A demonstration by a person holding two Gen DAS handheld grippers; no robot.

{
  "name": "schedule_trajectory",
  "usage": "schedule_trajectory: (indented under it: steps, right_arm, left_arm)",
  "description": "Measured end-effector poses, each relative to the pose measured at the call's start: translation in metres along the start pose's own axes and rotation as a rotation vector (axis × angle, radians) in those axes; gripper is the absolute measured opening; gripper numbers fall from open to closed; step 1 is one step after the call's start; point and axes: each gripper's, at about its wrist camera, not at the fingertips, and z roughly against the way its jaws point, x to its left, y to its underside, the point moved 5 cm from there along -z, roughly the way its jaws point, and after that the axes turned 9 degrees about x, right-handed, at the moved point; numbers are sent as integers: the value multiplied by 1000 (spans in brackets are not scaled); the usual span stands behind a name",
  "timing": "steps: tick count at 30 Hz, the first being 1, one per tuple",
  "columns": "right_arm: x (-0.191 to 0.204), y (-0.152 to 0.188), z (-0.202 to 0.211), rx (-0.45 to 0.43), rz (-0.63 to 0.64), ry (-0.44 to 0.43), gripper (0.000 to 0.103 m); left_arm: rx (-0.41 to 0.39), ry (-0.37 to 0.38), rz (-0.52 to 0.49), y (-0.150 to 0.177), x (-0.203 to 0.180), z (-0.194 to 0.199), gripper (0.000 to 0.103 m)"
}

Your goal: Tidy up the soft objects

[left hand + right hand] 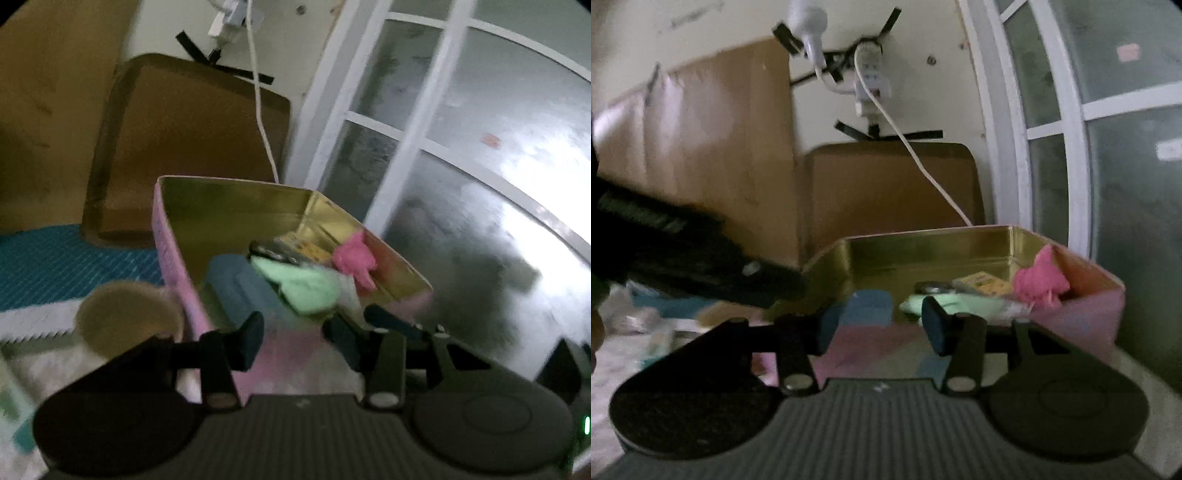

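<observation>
Soft objects (303, 288) fill the tin (236, 206); each hand-held gripper (295, 332) (879, 325) hovers released at its near rim.

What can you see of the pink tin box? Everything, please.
The pink tin box is a rectangular, open-topped container, no lid visible. Outside walls look pink with pastel patches; the inside looks like shiny gold metal. It sits upright in front of a brown board, beside the window. Inside lie a blue-grey soft item, a mint-green cloth, a pink soft item in the right corner, and a small yellow packet. Both claws hover at its near wall, open; contact is unclear.
</observation>
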Motion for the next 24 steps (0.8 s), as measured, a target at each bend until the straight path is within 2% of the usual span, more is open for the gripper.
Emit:
schedule_trajectory:
  steps: [2, 6, 11, 14, 16, 19, 21, 23, 24]
  right_arm:
    - [7, 6, 10, -3, -9, -17, 52]
    - [29, 15, 19, 44, -12, -87, 52]
    - [75, 21, 23, 106, 36, -233, 52]
    - [109, 25, 17, 153, 90, -317, 52]
    - [130, 25, 8, 191, 116, -365, 52]
    - [166, 18, -12, 240, 172, -440, 52]
    - [194, 8, -33, 253, 199, -485, 52]
    - [221, -3, -66, 288, 179, -504, 52]
    - [233, -8, -83, 309, 164, -513, 52]
  left_arm:
    - [-10, -3, -26, 21, 1, 18, 42]
    - [-13, -69, -40, 57, 20, 46, 42]
    - [-4, -184, 74, 102, 76, 84, 44]
    - [-11, -320, 166, 124, 124, 110, 44]
    - [-17, -414, 218, 133, 151, 126, 44]
    - [-63, -526, 271, 144, 188, 153, 53]
    - [-97, -606, 305, 148, 210, 167, 54]
    - [-127, -653, 332, 155, 227, 172, 52]
    - [-135, -622, 375, 156, 234, 175, 53]
